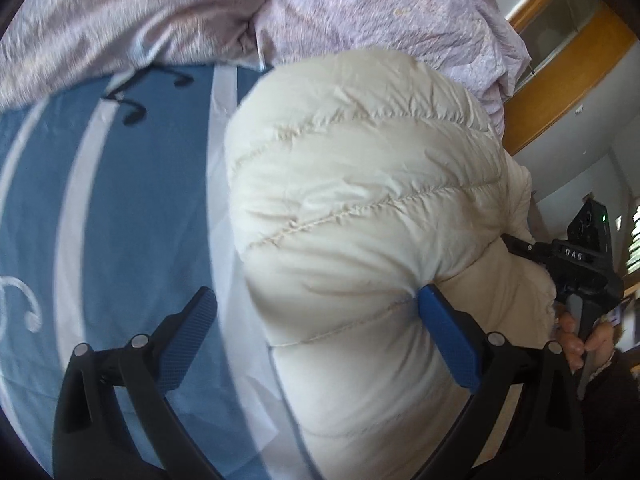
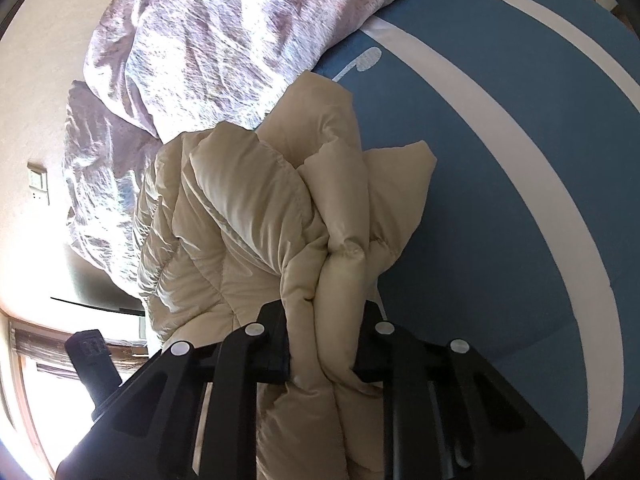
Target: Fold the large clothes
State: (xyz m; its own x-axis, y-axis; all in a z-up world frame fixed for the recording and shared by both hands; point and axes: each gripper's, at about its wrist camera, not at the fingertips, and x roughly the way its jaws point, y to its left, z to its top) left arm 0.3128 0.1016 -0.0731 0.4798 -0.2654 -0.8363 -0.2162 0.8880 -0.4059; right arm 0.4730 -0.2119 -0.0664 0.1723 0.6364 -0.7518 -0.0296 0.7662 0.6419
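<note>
A cream quilted puffer jacket (image 1: 360,208) lies bunched on the blue and white bed sheet (image 1: 120,208). My left gripper (image 1: 316,300) is open wide; its right blue pad (image 1: 448,336) presses against the jacket's puffy edge and its left pad (image 1: 188,332) stands over bare sheet. In the right wrist view my right gripper (image 2: 326,340) is shut on a thick bundle of the jacket (image 2: 248,216), which bulges out between the two black fingers. The right gripper (image 1: 576,256) and the hand holding it also show at the right edge of the left wrist view.
A crumpled lilac duvet (image 1: 360,4) is heaped along the far side of the bed, and it also shows in the right wrist view (image 2: 208,40). A wooden bed frame (image 1: 568,92) and a pale wall lie beyond it.
</note>
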